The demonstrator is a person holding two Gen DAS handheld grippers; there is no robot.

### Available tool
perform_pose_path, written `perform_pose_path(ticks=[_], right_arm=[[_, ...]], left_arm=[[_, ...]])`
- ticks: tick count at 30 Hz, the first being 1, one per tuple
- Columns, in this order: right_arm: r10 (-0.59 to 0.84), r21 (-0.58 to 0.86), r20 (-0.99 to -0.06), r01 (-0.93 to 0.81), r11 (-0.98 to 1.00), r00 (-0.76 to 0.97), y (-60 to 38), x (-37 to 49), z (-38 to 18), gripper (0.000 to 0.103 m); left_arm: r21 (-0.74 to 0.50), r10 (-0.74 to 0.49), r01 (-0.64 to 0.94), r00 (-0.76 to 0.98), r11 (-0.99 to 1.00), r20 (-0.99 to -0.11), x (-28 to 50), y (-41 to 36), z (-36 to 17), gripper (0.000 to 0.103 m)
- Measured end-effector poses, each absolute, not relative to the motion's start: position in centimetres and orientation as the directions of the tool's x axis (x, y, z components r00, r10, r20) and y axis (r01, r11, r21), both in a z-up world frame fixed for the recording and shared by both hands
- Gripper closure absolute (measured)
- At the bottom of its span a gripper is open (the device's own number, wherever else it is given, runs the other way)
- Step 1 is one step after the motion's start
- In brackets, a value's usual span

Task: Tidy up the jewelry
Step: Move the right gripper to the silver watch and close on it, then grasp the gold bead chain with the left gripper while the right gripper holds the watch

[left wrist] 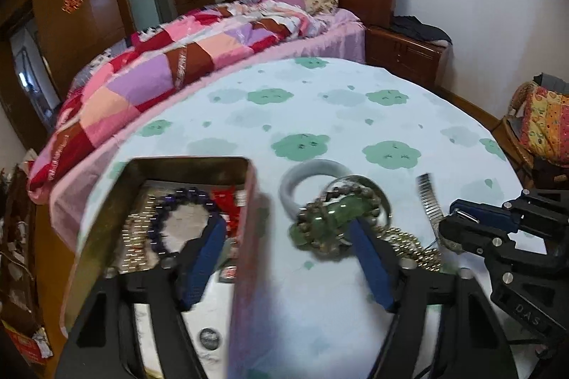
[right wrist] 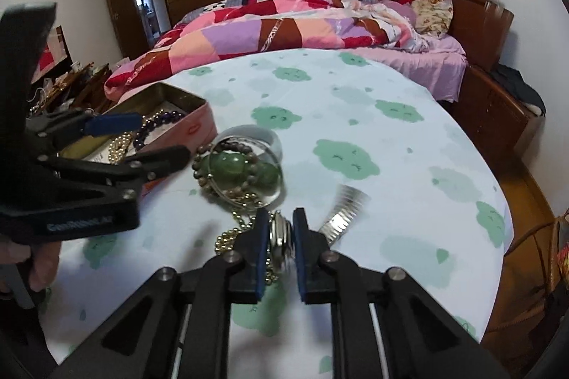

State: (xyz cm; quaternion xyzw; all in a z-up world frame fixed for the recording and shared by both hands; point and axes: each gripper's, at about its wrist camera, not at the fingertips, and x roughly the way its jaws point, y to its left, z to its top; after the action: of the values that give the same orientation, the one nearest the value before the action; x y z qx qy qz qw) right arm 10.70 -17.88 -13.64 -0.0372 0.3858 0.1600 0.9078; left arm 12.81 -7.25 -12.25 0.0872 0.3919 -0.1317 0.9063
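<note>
A pink tin box (left wrist: 245,236) (right wrist: 192,126) stands on the round table and holds a purple bead bracelet (left wrist: 185,197) (right wrist: 160,123) and a pearl strand (right wrist: 119,146). My left gripper (left wrist: 284,236) (right wrist: 156,140) is open, one finger over the box, the other beside a jewelry pile: green bead bracelet (left wrist: 334,215) (right wrist: 231,165), grey bangle (left wrist: 302,180) (right wrist: 263,139), gold chain (left wrist: 412,244) (right wrist: 227,238). My right gripper (right wrist: 281,229) (left wrist: 458,219) is shut on a silver watch (right wrist: 281,236); its metal band (right wrist: 343,212) (left wrist: 430,197) trails right.
The table (right wrist: 391,165) wears a white cloth with green clouds. A bed with a patchwork quilt (right wrist: 284,30) lies behind it, a wooden nightstand (left wrist: 405,55) at its right. A cluttered shelf (right wrist: 71,84) stands left, a wicker chair (left wrist: 533,130) right.
</note>
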Motion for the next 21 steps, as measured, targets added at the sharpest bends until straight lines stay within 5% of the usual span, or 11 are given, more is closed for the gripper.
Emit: perform_pose_path(ticks=[3,7,21], right_arm=[[0.265,0.07,-0.718,-0.312,0.948,0.643,-18.2,11.0,-14.0,0.088],[0.262,0.08,-0.72,-0.298,0.951,0.642,-19.1,10.9,-14.5,0.088],[0.257,0.08,-0.672,-0.277,0.957,0.695,-21.0,9.1,-12.5,0.088]], left_arm=[[0.053,-0.172,0.32,0.634,0.946,-0.754,13.5,-8.0,-13.1,0.048],[0.051,-0.176,0.336,0.612,0.941,-0.771,13.5,-8.8,-13.9,0.081],[-0.005,-0.295,0.477,0.537,0.879,-0.79,9.7,-13.0,-14.8,0.078]])
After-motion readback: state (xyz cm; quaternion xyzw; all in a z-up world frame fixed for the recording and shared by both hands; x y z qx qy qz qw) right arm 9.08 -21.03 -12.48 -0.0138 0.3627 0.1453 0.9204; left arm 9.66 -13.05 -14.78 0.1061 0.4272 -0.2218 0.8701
